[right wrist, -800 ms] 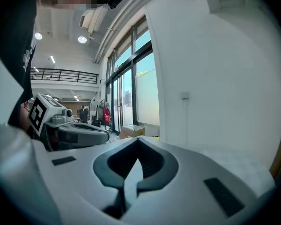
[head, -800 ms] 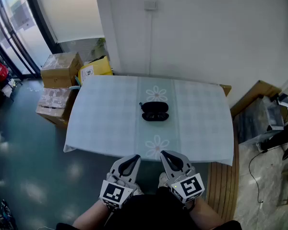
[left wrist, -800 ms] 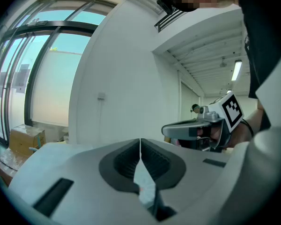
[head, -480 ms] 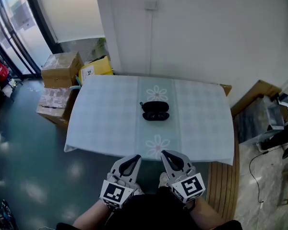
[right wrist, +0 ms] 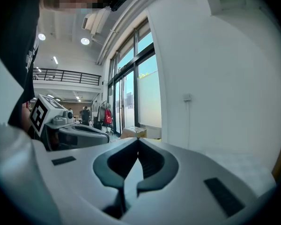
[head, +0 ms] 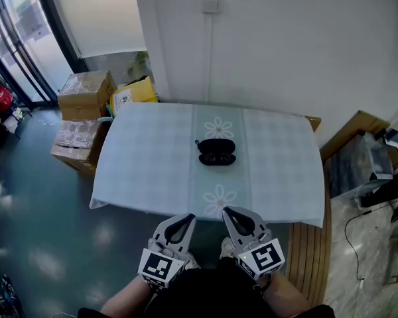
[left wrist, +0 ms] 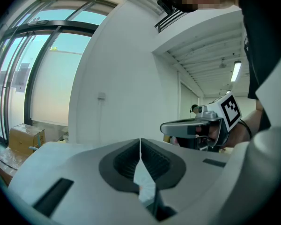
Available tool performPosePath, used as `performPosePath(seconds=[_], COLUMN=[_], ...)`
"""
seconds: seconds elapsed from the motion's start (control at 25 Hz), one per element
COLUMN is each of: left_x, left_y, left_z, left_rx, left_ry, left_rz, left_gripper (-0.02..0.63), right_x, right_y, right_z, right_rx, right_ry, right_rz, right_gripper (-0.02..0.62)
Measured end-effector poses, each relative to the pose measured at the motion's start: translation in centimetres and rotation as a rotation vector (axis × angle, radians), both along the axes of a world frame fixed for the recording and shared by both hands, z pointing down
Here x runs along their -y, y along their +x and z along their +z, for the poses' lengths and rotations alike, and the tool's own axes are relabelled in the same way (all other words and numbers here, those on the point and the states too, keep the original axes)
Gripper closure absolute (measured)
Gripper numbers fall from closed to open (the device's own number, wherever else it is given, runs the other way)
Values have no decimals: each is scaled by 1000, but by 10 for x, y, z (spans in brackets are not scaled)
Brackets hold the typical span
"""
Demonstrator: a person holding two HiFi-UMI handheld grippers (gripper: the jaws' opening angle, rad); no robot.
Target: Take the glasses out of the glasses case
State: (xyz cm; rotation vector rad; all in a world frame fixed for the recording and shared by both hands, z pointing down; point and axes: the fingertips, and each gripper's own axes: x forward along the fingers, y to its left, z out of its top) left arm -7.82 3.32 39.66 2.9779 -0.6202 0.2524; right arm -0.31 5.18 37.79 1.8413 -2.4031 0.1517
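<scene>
A pale table by a white wall: the case lies at its middle, apparently open. Our left claw and right claw hang off its near edge, both closed and empty. We judge the reach not yet begun; next, jaws must part.
</scene>
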Motion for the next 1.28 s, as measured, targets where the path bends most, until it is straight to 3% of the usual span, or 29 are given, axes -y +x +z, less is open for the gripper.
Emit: performPosePath(seconds=[0.2,0.92,1.28], left_x=[2,3,15], left_y=[-5,-22,-15], left_z=[-2,-9,-9], left_rx=[-10,-75,-64], left_ry=[-9,11,33], left_rz=[-18,58,42], left_gripper=[575,575,575], right_x=[4,24,46], right_y=[-1,-5,4], right_z=[-1,-1,3], right_rx=[-26,-108,-114], right_ry=[8,10,10], right_rz=[1,74,41], right_gripper=[572,572,572])
